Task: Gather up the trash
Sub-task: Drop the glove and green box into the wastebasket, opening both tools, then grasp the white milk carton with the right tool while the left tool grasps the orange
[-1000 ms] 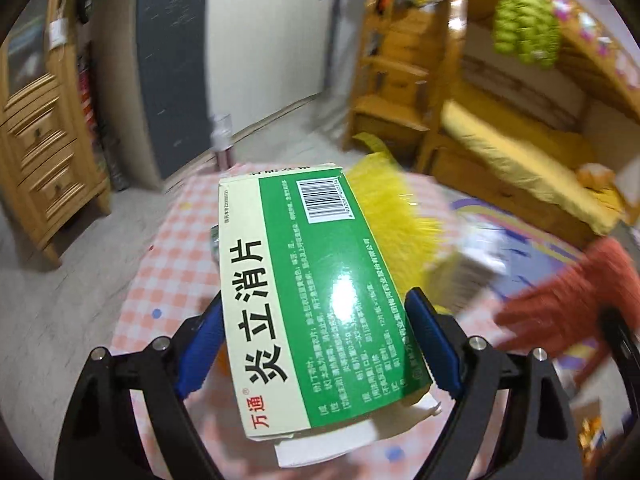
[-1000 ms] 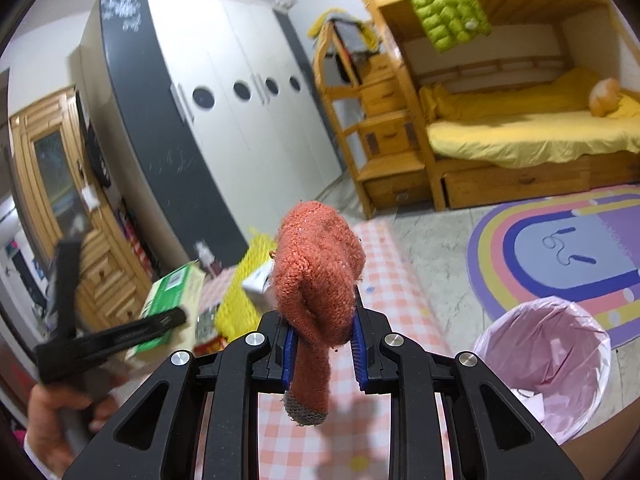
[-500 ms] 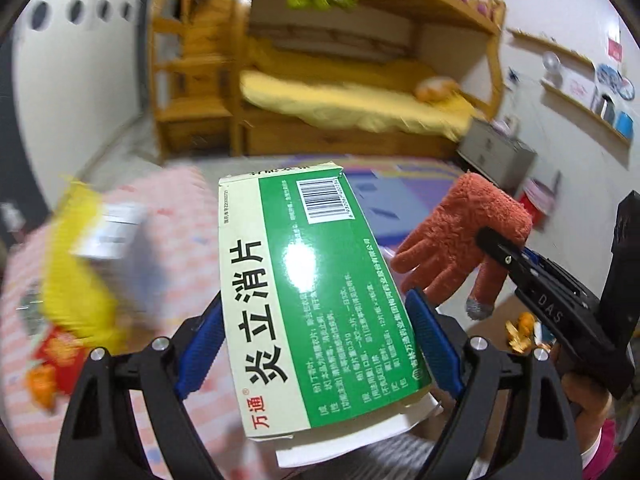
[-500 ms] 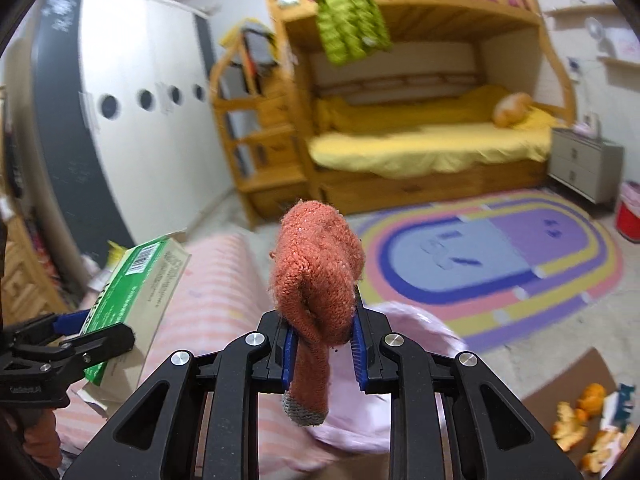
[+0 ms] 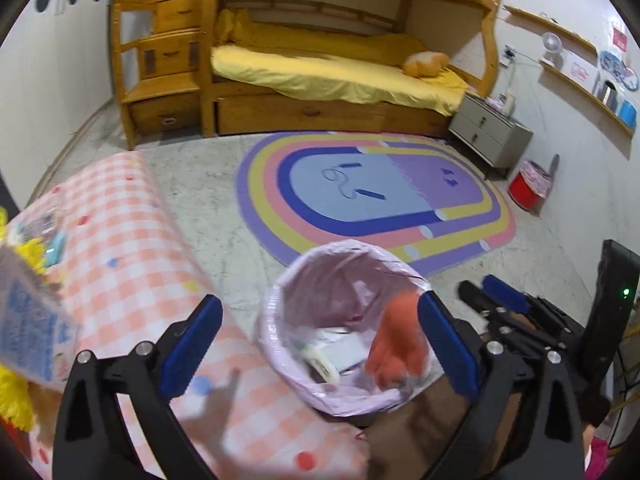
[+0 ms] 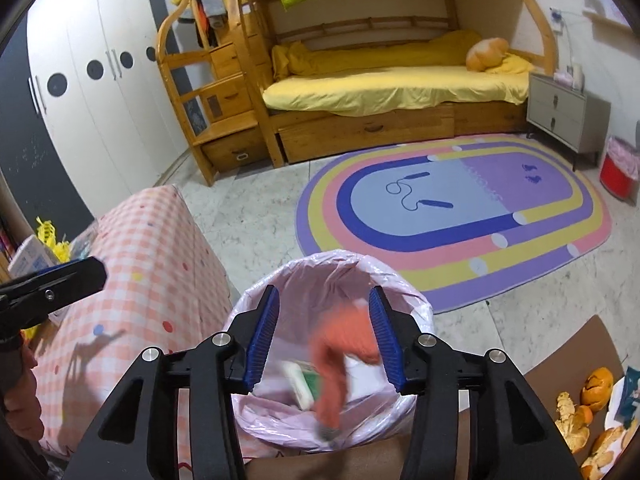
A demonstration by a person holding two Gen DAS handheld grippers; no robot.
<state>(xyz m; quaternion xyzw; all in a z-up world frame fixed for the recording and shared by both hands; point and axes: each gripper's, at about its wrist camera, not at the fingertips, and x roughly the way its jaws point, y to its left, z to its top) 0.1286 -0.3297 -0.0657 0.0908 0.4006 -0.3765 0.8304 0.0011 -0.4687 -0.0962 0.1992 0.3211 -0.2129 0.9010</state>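
A trash bin with a pink liner (image 5: 280, 292) (image 6: 416, 312) stands on the floor beside the table. My left gripper (image 5: 320, 344) is open and empty right above it. My right gripper (image 6: 324, 338) is open above the bin too. The orange glove (image 6: 340, 356) is blurred, falling into the bin; it also shows in the left wrist view (image 5: 396, 344). The green medicine box (image 6: 302, 384) lies inside the bin among white paper (image 5: 340, 352). The right gripper also shows at the right of the left wrist view (image 5: 504, 300).
A table with a pink checked cloth (image 5: 120, 240) (image 6: 160, 280) lies left, with yellow and boxed trash (image 5: 28, 312) at its far left. Orange peels (image 6: 592, 412) lie on cardboard at right. A rainbow rug (image 5: 372, 196), bunk bed (image 6: 380, 88) and red bin (image 5: 528, 188) are behind.
Both grippers swung over the bin and opened. The green box dropped from the left gripper into the bin. The orange glove left the right gripper and is falling in.
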